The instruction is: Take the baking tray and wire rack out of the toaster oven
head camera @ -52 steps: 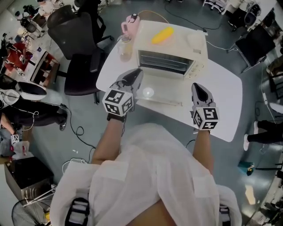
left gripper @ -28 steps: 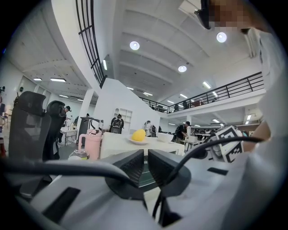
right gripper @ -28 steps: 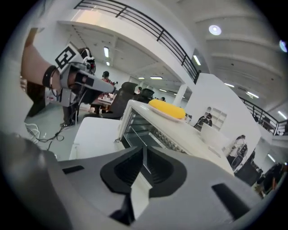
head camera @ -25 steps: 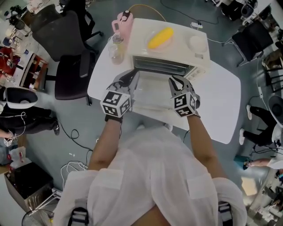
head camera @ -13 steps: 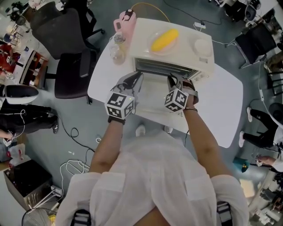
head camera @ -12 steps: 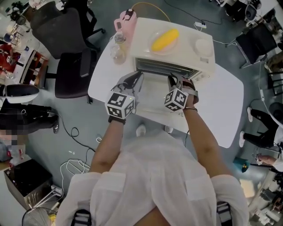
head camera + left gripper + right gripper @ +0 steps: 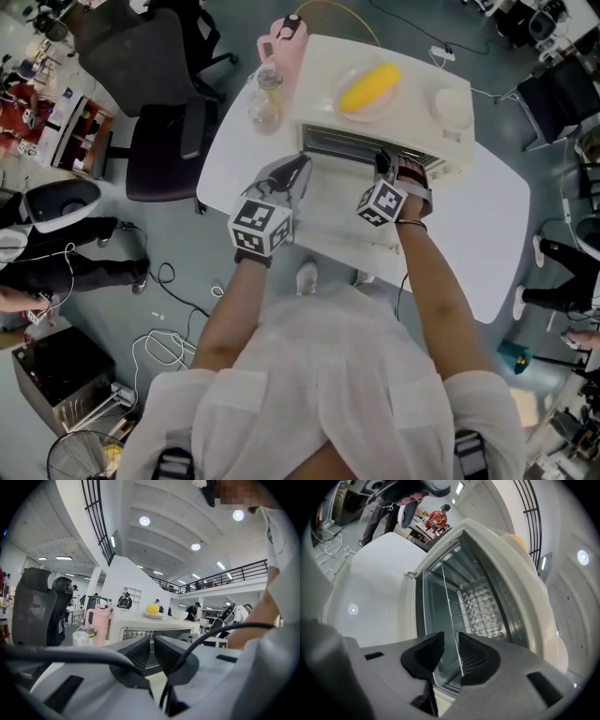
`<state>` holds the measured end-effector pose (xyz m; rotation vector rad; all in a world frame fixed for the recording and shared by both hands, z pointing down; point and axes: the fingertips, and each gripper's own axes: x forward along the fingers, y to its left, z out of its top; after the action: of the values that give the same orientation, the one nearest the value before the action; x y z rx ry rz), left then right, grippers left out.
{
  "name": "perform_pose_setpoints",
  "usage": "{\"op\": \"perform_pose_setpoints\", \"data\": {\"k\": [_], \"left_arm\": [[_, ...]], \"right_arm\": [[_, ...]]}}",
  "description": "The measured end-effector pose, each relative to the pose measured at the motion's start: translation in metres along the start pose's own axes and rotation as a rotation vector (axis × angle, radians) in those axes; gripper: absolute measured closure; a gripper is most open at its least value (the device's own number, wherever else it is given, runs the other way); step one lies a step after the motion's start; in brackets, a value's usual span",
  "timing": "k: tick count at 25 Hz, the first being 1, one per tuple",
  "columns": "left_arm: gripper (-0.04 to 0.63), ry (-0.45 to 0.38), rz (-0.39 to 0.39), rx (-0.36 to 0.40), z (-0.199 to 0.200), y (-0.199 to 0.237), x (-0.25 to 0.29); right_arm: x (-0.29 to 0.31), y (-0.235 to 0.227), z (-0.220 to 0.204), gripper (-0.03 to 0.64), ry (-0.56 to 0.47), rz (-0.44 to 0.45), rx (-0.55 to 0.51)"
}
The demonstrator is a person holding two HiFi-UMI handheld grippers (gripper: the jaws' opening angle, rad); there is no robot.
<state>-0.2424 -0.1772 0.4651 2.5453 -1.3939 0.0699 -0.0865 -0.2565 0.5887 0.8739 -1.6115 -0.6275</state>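
Facing one toaster oven: two grippers

Jaws of the right gripper partly hide the wire rack — tray indiscernible.

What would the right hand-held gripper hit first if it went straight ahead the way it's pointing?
Probably the wire rack in the open toaster oven; its edge lines up between the jaws, depth unclear.
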Motion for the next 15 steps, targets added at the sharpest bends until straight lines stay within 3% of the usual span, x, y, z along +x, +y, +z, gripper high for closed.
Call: {"op": "perform_pose_setpoints", "data": {"k": [11,15], "left_arm": [[0.571,0.017,0.019,-0.011,-0.007,0.008,-0.007],[0.571,0.018,0.008,-0.024,-0.009,0.007,-0.007]], "right_arm": [[0.026,0.0,-0.008,0.519,0.083,0.018,-0.035],[0.029,-0.001,-0.011,0.546,0.101,0.027,-0.035]]}}
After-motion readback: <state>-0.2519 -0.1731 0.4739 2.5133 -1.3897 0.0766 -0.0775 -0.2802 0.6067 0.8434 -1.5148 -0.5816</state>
